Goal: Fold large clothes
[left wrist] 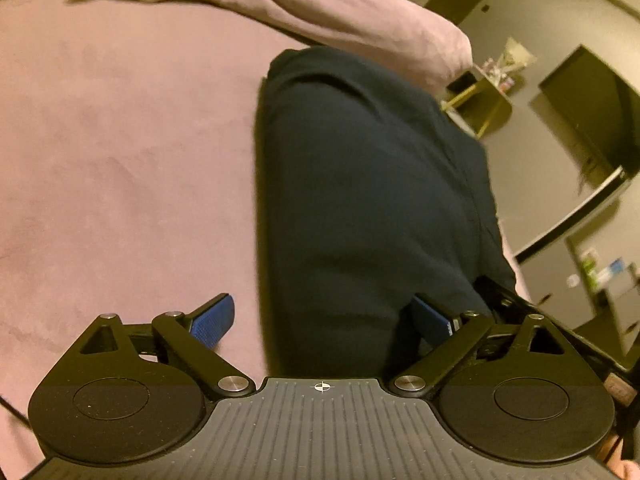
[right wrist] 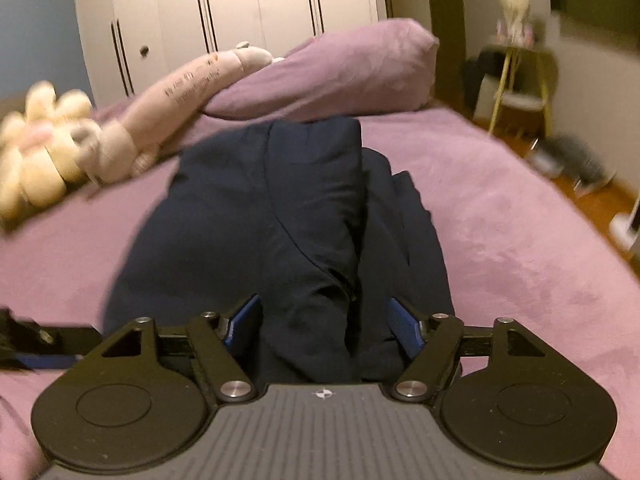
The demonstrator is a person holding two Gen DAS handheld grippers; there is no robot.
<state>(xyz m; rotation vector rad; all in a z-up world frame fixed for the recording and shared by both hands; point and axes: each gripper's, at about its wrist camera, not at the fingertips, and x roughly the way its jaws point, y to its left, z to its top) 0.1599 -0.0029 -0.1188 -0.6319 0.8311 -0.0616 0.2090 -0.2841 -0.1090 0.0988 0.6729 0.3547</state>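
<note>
Left wrist view: the left tongs [left wrist: 322, 320] stand wide, holding nothing; the dark garment [left wrist: 368, 200] lies folded lengthwise on the bed [left wrist: 120, 160] toward one o'clock, laid flat for another fold.

Right wrist view: the right tongs [right wrist: 324, 322] straddle the garment's near end, apparently not yet pinching, though blur hinders; pillow [right wrist: 332, 76] at twelve o'clock.

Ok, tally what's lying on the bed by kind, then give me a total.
Dark navy garment: 1
Purple pillow: 1
Plush toys: 2, a long pink one and a cream one
Total: 4, all on the purple bed.
</note>
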